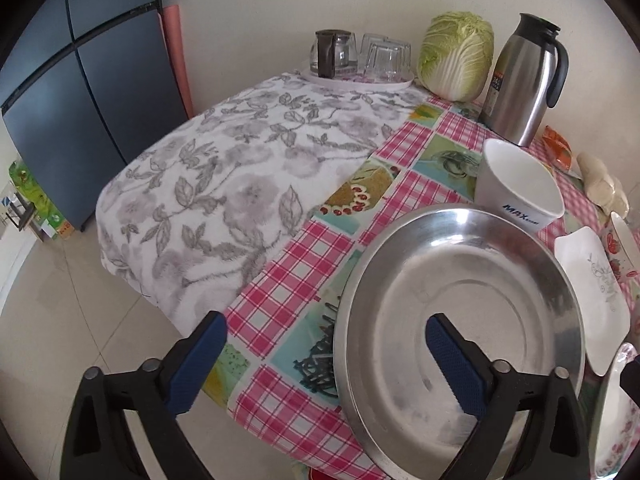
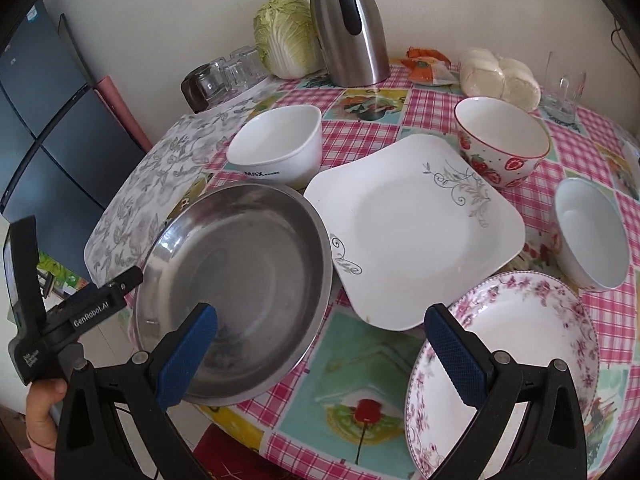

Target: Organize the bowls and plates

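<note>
The left claw [image 1: 326,354] and right claw [image 2: 320,344], both gaping empty, should straddle the round steel basin's [image 1: 460,304] near rim squarely before clamping.

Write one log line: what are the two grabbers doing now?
left gripper: open, over steel pan rim | right gripper: open, between pan and flowered plate | nothing held

My left claw [image 1: 324,356] hangs wide open at the bottom of the frame — one blue pad over the steel dish [image 1: 460,320], the other past its left rim, over the tabletop [image 1: 280,300] edge. A white bowl [image 1: 516,184] sits just behind the dish; cabbage [image 1: 456,56] and steel flask [image 1: 520,80] stand upper right.
</note>
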### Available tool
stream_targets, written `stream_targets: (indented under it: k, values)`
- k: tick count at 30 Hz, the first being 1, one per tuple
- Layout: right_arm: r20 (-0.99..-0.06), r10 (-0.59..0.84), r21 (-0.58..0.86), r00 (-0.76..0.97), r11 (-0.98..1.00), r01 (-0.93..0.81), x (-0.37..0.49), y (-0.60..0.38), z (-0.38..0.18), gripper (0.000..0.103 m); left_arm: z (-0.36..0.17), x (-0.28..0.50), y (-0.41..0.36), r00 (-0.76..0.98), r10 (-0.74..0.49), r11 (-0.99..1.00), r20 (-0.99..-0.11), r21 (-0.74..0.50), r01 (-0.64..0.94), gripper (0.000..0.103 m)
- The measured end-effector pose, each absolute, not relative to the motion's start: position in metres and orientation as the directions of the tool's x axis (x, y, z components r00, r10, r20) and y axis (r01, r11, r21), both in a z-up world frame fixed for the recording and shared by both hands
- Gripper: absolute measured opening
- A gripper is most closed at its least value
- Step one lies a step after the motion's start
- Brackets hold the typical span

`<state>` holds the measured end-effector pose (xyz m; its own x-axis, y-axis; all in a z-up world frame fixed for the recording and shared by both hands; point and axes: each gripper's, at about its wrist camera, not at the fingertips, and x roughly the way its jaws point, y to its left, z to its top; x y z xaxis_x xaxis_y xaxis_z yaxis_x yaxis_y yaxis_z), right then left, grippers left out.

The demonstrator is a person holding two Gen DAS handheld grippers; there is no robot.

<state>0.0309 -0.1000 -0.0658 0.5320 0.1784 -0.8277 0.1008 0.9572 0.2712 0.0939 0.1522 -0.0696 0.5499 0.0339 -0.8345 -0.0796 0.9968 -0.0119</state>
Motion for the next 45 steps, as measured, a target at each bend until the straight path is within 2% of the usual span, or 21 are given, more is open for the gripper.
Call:
stream_targets:
  k: [4,6,9,13,15,18,20,28,36,45]
  values:
    - [-0.844,0.187,0.292,0.503,0.947,0.137,0.042,-0.102,-0.078,0.099,-0.084,0.102,0.154,0.516,0.001,0.997,-0.857,-0.038,-0.066,0.088]
    - [-0.848,0.202,0.298,0.489,0.946,0.127,0.047,-0.1,-0.084,0.086,-0.092,0.106,0.152,0.499,-0.003,0.998,-0.867,-0.034,-0.053,0.084]
    - [-0.856,0.226,0.311,0.466,0.944,0.112,0.052,-0.093,-0.092,0.071,-0.1,0.111,0.15,0.48,-0.01,0.998,-0.877,-0.037,-0.046,0.076]
    - [-0.854,0.211,0.283,0.475,0.956,0.084,0.056,-0.085,-0.094,0.06,-0.109,0.115,0.149,0.457,-0.019,0.999,-0.889,-0.037,-0.03,0.056]
    - [-0.861,0.218,0.288,0.46,0.953,0.088,0.059,-0.085,-0.097,0.045,-0.112,0.116,0.148,0.452,-0.02,0.999,-0.892,-0.035,-0.025,0.052]
    - [-0.865,0.214,0.295,0.454,0.949,0.115,0.058,-0.091,-0.1,0.034,-0.111,0.116,0.15,0.457,-0.03,0.999,-0.889,-0.045,-0.023,0.047]
    - [-0.864,0.216,0.301,0.454,0.946,0.122,0.058,-0.093,-0.101,0.03,-0.111,0.116,0.149,0.459,-0.042,0.998,-0.887,-0.056,-0.018,0.043]
    - [-0.877,0.221,0.289,0.427,0.952,0.101,0.06,-0.086,-0.113,0.03,-0.111,0.116,0.143,0.45,-0.045,0.999,-0.892,-0.051,-0.002,0.028]
    - [-0.861,0.222,0.282,0.458,0.957,0.066,0.054,-0.085,-0.104,0.017,-0.106,0.112,0.144,0.439,-0.019,0.999,-0.898,-0.037,-0.032,0.028]
    - [-0.819,0.239,0.304,0.522,0.952,0.042,0.041,-0.092,-0.077,0.016,-0.081,0.098,0.135,0.461,0.01,0.998,-0.887,-0.022,-0.064,0.027]
